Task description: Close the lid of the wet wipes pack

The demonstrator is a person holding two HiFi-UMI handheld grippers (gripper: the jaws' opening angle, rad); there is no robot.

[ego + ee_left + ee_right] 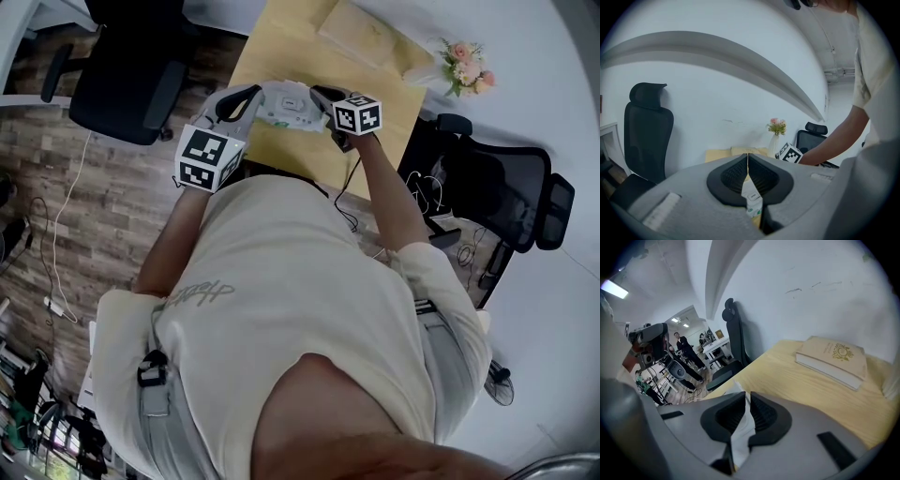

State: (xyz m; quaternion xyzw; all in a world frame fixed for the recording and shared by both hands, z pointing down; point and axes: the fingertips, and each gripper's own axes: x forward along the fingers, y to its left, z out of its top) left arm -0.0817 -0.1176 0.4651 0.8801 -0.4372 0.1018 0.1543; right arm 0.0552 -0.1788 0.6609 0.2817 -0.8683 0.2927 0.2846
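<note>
Jaws of your left gripper (pixel 748 164) and your right gripper (pixel 747 401) both pinch the soft white wet wipes pack (pixel 286 107), held between them at the near edge of the pale yellow wooden table (pixel 281 37).

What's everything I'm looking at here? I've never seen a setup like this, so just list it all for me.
wet wipes pack: one, white and green, between both grippers at the table's near edge
table: one, yellow wood
book: one, beige, lying flat at the table's far end
flowers: one bunch, pink, in a white vase at the table's far corner
office chairs: two, black, one left of the table, one right
person: one, pale T-shirt, standing at the table
left gripper: one, grey, shut on the pack
right gripper: one, grey, shut on the pack's white edge
marker cubes: two, black-and-white, one per gripper
</note>
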